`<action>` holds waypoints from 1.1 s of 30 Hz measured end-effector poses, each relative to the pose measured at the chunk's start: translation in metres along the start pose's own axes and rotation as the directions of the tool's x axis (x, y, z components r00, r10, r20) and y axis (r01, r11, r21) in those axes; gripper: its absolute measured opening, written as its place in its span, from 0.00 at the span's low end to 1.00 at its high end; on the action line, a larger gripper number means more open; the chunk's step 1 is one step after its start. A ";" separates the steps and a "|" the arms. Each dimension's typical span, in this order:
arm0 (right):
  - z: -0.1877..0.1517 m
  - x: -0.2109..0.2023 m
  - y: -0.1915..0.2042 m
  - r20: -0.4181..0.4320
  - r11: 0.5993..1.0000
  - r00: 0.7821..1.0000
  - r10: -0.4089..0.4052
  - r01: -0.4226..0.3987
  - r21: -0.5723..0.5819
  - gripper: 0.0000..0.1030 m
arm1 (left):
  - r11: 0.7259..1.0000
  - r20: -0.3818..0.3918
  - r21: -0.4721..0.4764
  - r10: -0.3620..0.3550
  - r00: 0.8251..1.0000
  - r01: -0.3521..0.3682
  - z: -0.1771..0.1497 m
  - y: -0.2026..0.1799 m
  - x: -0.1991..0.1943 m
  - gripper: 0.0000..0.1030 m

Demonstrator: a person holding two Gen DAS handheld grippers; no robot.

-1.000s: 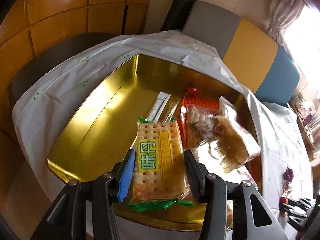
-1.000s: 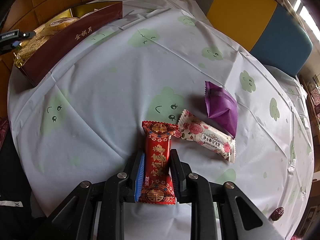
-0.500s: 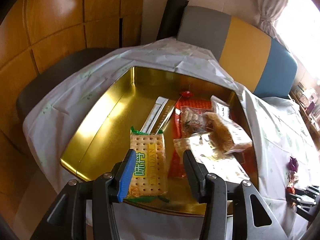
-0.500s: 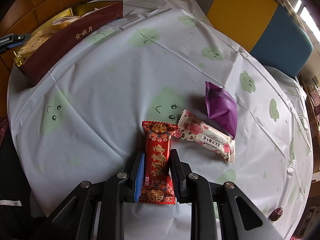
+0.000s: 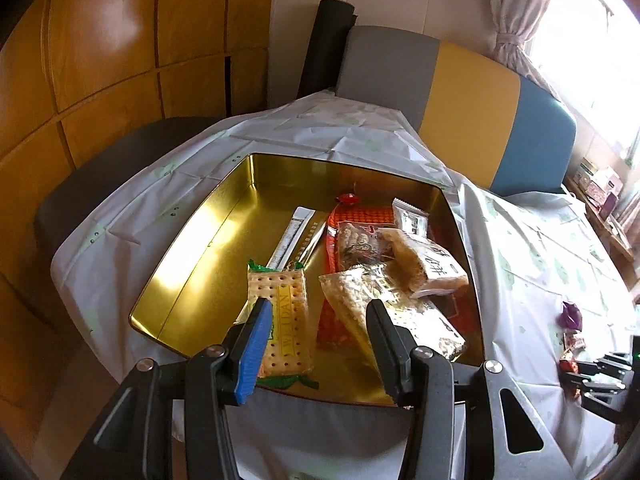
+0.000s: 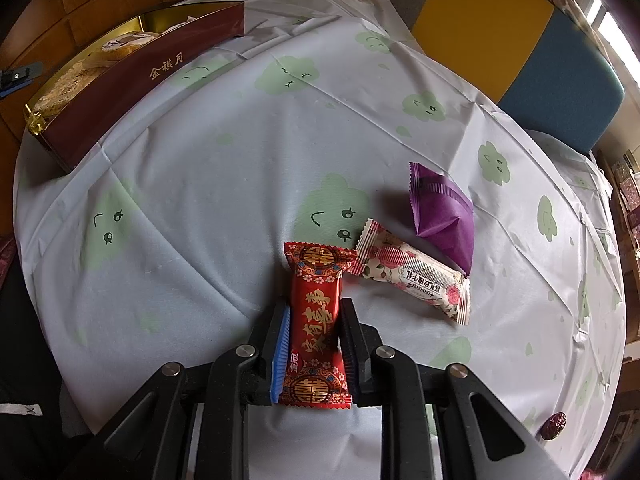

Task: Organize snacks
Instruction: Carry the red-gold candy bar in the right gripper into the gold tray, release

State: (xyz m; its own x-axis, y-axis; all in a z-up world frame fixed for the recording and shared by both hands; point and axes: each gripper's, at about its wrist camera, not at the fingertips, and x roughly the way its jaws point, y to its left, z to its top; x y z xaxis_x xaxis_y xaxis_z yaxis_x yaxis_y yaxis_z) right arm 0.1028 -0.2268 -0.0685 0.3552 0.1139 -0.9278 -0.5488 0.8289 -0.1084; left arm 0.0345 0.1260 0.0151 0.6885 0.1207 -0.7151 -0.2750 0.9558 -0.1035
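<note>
In the left wrist view my left gripper (image 5: 318,306) stands open over the near edge of the gold tin (image 5: 192,248), with nothing between its fingers. A cracker pack (image 5: 282,320) with a green end lies flat in the tin by the blue left pad. Several other wrapped snacks, among them a rice-cake pack (image 5: 424,260), are piled at the tin's right side. In the right wrist view my right gripper (image 6: 314,306) is shut on a red wrapped snack (image 6: 316,276) resting on the tablecloth. A floral pack (image 6: 412,272) and a purple pack (image 6: 440,212) lie just right of it.
The tin's maroon outer wall (image 6: 132,76) shows at the table's far left. A small dark red sweet (image 6: 554,426) sits near the right edge. A grey, yellow and blue bench back (image 5: 472,100) runs behind the round table. Wooden wall panels (image 5: 100,60) stand to the left.
My left gripper let go of the cracker pack, which now lies in the tin, and it drew back and up. The right gripper and its red snack stayed put.
</note>
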 end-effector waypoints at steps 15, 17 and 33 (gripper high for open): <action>0.010 0.003 -0.011 -0.050 0.998 0.999 0.000 0.003 0.063 0.21 | 1.000 0.015 -0.004 0.002 1.000 -0.002 -0.005 0.006 -0.008 0.48; 0.013 0.003 -0.011 -0.062 0.996 0.998 -0.006 0.012 0.084 0.21 | 1.000 0.018 -0.004 0.003 1.000 -0.003 -0.006 0.008 -0.009 0.48; 0.085 -0.033 0.022 0.097 0.977 0.983 0.154 -0.167 0.134 0.21 | 1.000 0.023 -0.017 0.005 1.000 -0.004 -0.012 0.017 -0.006 0.48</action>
State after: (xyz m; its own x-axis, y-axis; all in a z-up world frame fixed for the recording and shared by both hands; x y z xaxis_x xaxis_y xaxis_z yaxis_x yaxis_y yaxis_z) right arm 0.1432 -0.1651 -0.0096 0.3382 0.2933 -0.8942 -0.4940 0.8641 0.0966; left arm 0.0178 0.1384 0.0098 0.7024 0.1313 -0.6995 -0.2897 0.9505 -0.1124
